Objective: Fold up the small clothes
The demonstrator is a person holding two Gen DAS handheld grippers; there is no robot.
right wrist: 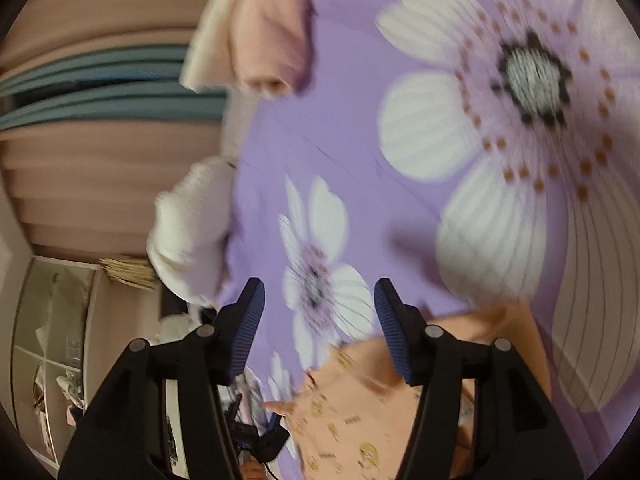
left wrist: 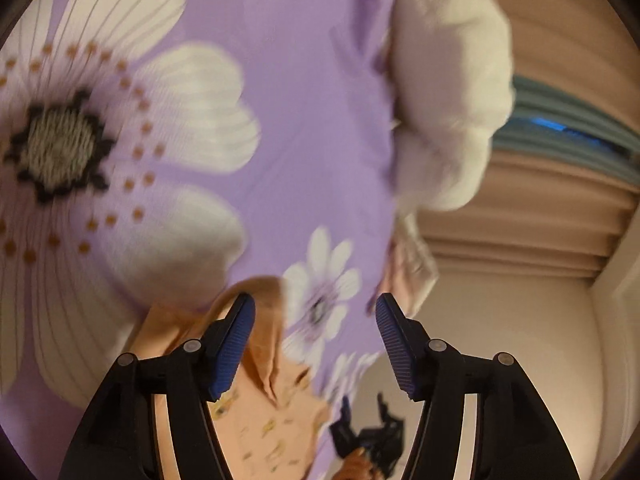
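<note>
Evidently early: both the left gripper (left wrist: 315, 312) and right gripper (right wrist: 319, 298) hang spread and empty above the bedsheet (left wrist: 312, 120), the peach garment (right wrist: 352, 412) lying rumpled, unfolded.

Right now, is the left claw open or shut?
Open. The left claw has its blue pads wide apart, nothing pinched; the peach garment lies below.

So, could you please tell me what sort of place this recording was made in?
Probably a bedroom: a purple floral bedsheet serves as the work surface, small clothes such as the peach garment lie on it, and curtains hang behind.
</note>
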